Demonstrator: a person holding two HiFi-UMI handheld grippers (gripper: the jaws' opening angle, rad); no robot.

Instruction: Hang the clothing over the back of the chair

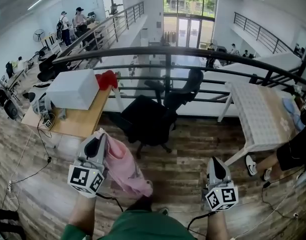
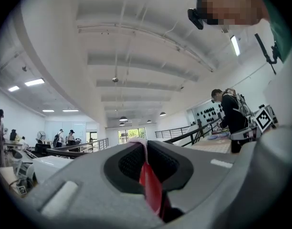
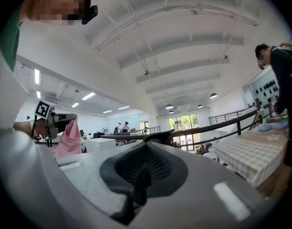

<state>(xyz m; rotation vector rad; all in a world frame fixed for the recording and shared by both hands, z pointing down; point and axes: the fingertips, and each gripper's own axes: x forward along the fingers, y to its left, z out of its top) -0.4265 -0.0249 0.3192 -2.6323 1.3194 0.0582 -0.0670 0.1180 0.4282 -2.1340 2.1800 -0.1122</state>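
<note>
A pink piece of clothing (image 1: 124,166) is held by the left gripper (image 1: 99,138), low in the left half of the head view, and is seen hanging down over the wooden floor (image 1: 188,159). It is pinched tight between that gripper's jaws. The right gripper (image 1: 216,161), at the lower right, is closed on nothing. The black chair (image 1: 148,119) is seen in the middle, by the railing (image 1: 193,51), apart from the clothing
</note>
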